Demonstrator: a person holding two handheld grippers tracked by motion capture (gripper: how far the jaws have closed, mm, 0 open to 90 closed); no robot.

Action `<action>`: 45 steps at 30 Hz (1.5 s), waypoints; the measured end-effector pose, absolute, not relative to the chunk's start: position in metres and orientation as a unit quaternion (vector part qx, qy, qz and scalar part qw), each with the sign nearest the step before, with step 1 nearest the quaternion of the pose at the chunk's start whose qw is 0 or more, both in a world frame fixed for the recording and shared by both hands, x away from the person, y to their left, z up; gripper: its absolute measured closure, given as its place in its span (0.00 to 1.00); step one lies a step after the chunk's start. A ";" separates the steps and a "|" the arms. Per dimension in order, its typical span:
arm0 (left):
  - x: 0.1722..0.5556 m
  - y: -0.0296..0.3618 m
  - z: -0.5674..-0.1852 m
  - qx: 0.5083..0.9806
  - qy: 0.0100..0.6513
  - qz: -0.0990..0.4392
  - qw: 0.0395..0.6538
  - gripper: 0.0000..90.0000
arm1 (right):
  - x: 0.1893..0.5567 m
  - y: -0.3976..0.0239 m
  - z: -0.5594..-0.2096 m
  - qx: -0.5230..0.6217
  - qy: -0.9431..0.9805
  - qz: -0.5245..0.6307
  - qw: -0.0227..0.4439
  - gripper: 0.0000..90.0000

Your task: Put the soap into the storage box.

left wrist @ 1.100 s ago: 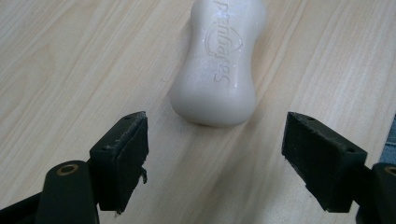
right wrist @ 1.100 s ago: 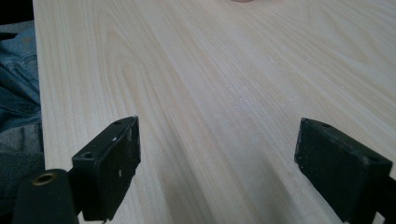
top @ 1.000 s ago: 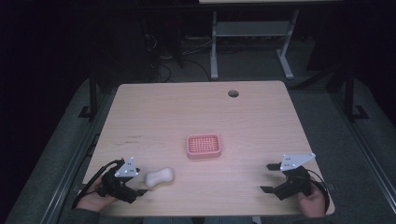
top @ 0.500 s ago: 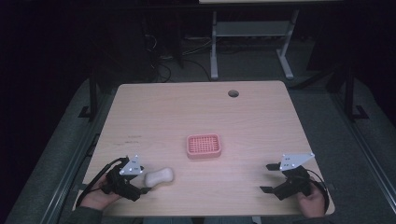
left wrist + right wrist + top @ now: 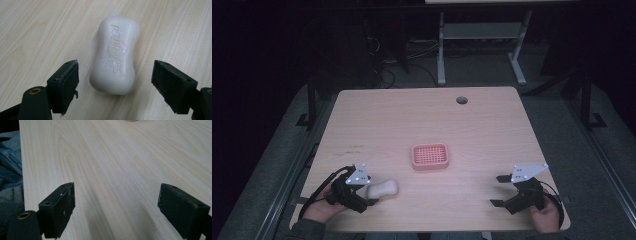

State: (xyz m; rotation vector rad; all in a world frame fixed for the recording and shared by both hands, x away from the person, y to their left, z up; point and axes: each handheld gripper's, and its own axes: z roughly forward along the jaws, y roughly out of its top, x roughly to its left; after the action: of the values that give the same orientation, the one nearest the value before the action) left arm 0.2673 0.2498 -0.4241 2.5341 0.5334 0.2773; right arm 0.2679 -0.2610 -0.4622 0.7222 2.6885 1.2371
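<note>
Soap (image 5: 115, 56) lies flat near the front left corner of the table (image 5: 492, 125), its near end just between the left gripper (image 5: 115, 82)'s spread jaws, neither pad touching it. The bar runs lengthways away from the gripper, with its embossed face up. To take it well, I judge the gripper should slide forward until the pads flank the narrower waist of the bar, stay low to the wood, then close squarely on both long sides; a grip on the rounded end alone would likely squirt the bar out.

At the table's middle sits a pink soap dish (image 5: 430, 156) with a gridded floor, nothing in it; it stands well apart from the bar and looks the likely place for it.

Near the front right corner the right gripper (image 5: 116, 207) hangs over bare wood, jaws spread wide, nothing between them.
</note>
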 end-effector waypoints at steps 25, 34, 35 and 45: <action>0.276 0.233 -0.427 0.942 0.191 0.096 0.258 0.18 | 0.268 -0.259 -0.462 0.235 0.883 0.404 0.048 0.16; 0.282 0.228 -0.430 0.947 0.183 0.092 0.249 0.23 | 0.268 -0.259 -0.462 0.234 0.884 0.403 0.048 0.16; 0.283 0.226 -0.431 0.948 0.180 0.090 0.245 0.23 | 0.268 -0.259 -0.462 0.235 0.883 0.403 0.048 0.16; 0.285 0.223 -0.435 0.954 0.169 0.087 0.231 0.32 | 0.268 -0.259 -0.461 0.234 0.884 0.403 0.048 0.16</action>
State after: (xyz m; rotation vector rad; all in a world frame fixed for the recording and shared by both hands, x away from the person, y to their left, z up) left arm 0.2855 0.2229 -0.4349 2.6231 0.4651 0.2389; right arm 0.2678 -0.2585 -0.4614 0.7142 2.6935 1.2271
